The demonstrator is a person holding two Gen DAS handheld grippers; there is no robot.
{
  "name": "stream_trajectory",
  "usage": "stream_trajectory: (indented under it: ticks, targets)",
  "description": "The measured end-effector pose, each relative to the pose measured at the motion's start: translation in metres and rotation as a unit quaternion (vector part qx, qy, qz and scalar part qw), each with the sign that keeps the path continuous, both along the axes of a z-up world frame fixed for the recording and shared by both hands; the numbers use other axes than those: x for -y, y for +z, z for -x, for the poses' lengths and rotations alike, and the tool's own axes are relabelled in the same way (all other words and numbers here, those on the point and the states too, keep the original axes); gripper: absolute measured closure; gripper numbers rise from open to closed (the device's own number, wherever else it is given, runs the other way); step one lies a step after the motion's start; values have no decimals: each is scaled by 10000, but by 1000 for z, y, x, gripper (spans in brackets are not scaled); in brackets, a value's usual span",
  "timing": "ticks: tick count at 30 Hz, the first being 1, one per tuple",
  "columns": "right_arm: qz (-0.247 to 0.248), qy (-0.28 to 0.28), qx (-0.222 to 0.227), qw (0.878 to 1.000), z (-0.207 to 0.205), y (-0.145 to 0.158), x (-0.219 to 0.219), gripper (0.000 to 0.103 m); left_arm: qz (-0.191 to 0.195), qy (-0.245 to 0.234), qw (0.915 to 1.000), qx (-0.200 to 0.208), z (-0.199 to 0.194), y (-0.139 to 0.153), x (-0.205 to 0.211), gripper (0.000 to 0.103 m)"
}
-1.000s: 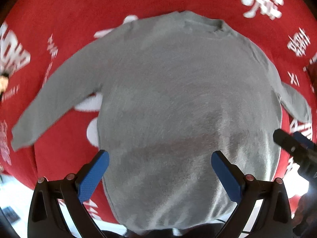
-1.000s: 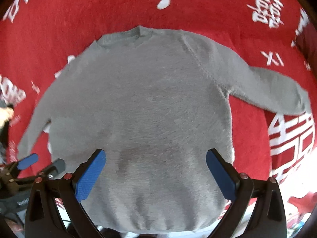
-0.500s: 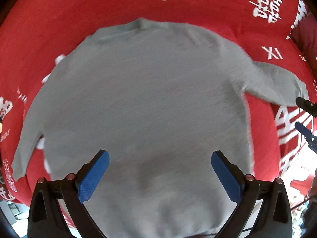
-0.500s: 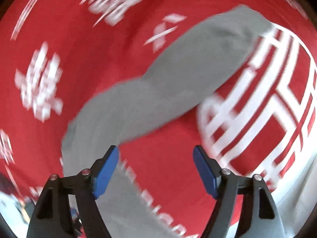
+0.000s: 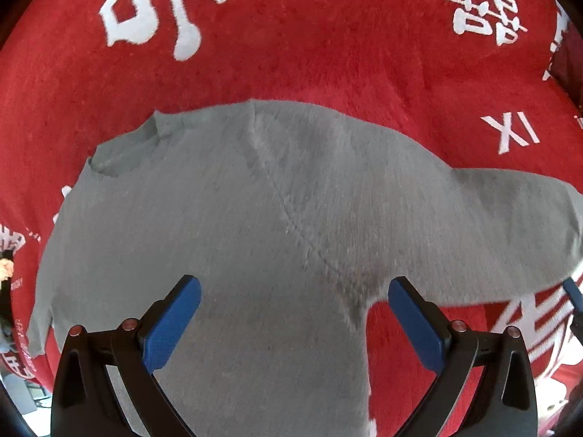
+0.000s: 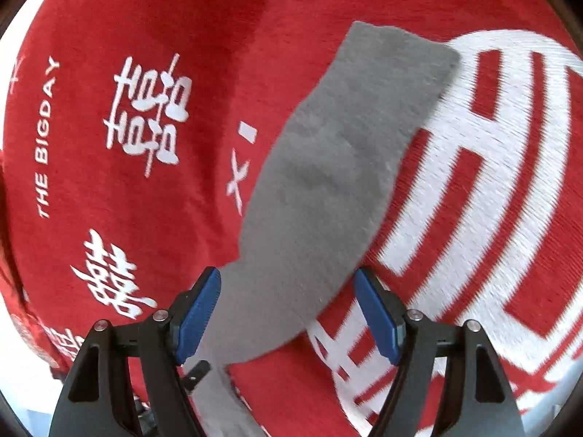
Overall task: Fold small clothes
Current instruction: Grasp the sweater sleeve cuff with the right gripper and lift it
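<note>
A small grey knit sweater [image 5: 226, 225] lies flat on a red blanket [image 5: 328, 54], neck at the far left, its right sleeve [image 5: 492, 225] stretched out to the right. My left gripper [image 5: 293, 324] is open and empty, low over the sweater's body near the right armpit. In the right wrist view the same sleeve [image 6: 339, 167] runs away from me to its cuff [image 6: 397, 51]. My right gripper [image 6: 289, 313] is open, its blue fingers standing on either side of the sleeve near the shoulder end. One of its fingertips [image 5: 574, 293] shows at the left view's right edge.
The red blanket [image 6: 109, 200] carries white characters and the words THE BIGDAY. A large white ring pattern [image 6: 492, 182] lies right of the sleeve. A pale floor or bed edge [image 6: 546, 393] shows at the lower right. A person's hand [image 5: 5, 267] shows at the left edge.
Both grippers have moved right and lower. The left went from over the hem to the right armpit. The right swung off the body to straddle the right sleeve.
</note>
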State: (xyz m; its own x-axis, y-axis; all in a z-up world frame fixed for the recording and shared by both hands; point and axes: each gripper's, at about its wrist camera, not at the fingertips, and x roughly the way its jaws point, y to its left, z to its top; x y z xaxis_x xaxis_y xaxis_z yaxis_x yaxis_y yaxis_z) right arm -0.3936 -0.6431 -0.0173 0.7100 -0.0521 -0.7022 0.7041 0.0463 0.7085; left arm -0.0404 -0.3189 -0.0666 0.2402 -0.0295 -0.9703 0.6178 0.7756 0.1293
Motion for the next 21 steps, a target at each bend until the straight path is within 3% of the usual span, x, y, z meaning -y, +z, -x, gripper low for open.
stream_trajectory:
  ticks: [4,6,7,8,15,21]
  targets:
    - [-80,-222,343,9991,-8,-8,18,28,-44,24,9998,213,-3,0,7,0]
    - [-537,-398,843,9942,-18,-23,28,56,-52,96,9994,321,-6,1,7,0]
    - [-651,-432,965,9923,-16,-24,31,86,-46,133,9993,339,-9,1,5,0]
    - [-885,-527,1269,9865,-21,-30,34,93,-56,161,9993,324,-11,0,6,0]
    - [-667,6,2189,9735,-64,13,35,93,-235,-194,9992,266,-2,-30,19,0]
    - [-410,1021,2599,9594,-143,61,3,93,87,-214,9997,-102,-12,-25,5,0]
